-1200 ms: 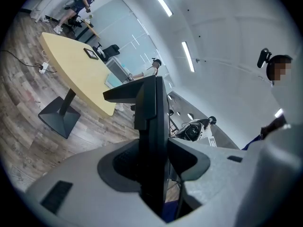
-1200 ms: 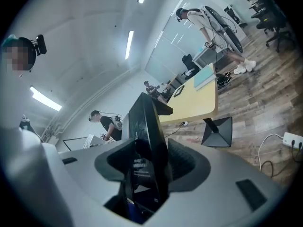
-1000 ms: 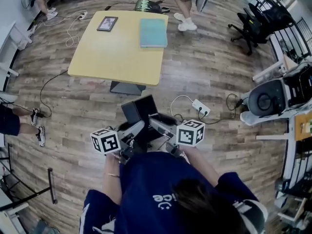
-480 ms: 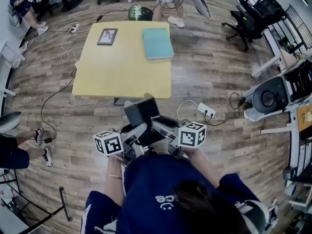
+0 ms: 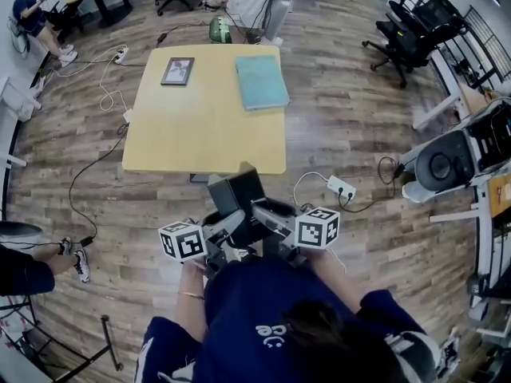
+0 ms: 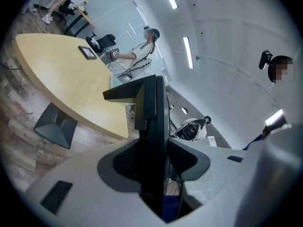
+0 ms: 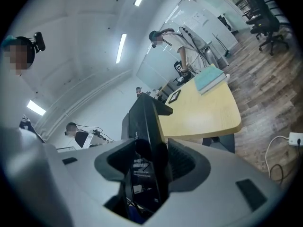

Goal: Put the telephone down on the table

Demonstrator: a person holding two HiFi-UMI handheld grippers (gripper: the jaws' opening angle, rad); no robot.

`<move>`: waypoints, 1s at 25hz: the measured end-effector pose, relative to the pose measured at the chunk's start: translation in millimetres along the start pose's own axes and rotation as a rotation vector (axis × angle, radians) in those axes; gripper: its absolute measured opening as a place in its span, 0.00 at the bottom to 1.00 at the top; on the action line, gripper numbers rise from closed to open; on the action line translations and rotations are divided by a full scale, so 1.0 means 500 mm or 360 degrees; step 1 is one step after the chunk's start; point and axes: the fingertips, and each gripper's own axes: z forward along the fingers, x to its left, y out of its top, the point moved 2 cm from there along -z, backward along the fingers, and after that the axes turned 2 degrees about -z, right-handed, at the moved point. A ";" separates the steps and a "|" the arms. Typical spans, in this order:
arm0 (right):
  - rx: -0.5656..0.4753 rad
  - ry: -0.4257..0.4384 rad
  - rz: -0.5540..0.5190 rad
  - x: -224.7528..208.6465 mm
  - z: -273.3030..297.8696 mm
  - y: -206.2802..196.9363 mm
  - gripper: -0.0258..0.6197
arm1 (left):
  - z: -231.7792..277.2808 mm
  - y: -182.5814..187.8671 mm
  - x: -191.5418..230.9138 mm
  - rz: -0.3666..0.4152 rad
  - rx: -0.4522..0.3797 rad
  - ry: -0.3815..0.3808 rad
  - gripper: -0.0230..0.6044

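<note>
Both tools are gripping the telephone [image 5: 236,195]. The left gripper [image 6: 154,161] is standing wide with its pads pressing on the casing, and the right gripper [image 7: 150,163] is clamping a narrower part at about half opening. The telephone is hanging in the air over the floor, just short of the table [image 5: 200,130], which is lying at twelve o'clock from the carrier. In my judgement, one jaw letting go early is likely to twist the casing out of the other, and a set-down near the front edge is risking a fall. The top is looking flat and bare in the middle, with a picture frame [image 5: 177,71] at eleven o'clock and a blue book [image 5: 262,81] at one o'clock. A power strip [image 5: 341,188] and its cable are lying on the floor at two o'clock, posing a trip hazard.
</note>
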 end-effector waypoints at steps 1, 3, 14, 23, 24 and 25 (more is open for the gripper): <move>0.0006 0.0007 0.0010 -0.005 0.005 0.000 0.38 | 0.002 0.002 0.005 -0.0004 0.0001 0.0008 0.34; 0.0024 0.0026 0.0021 -0.017 0.017 0.005 0.38 | 0.006 0.009 0.017 -0.0013 -0.0010 0.0030 0.34; 0.0203 0.0171 -0.0015 -0.099 0.126 0.136 0.38 | 0.073 0.141 0.085 -0.0076 -0.0194 0.0165 0.34; 0.0245 0.0247 -0.0002 -0.189 0.215 0.288 0.38 | 0.167 0.297 0.140 -0.0079 -0.0243 0.0250 0.34; 0.0250 0.0256 -0.0007 -0.199 0.222 0.306 0.38 | 0.180 0.313 0.144 -0.0078 -0.0254 0.0256 0.34; 0.0257 0.0263 -0.0011 -0.209 0.228 0.321 0.38 | 0.191 0.325 0.147 -0.0082 -0.0264 0.0260 0.34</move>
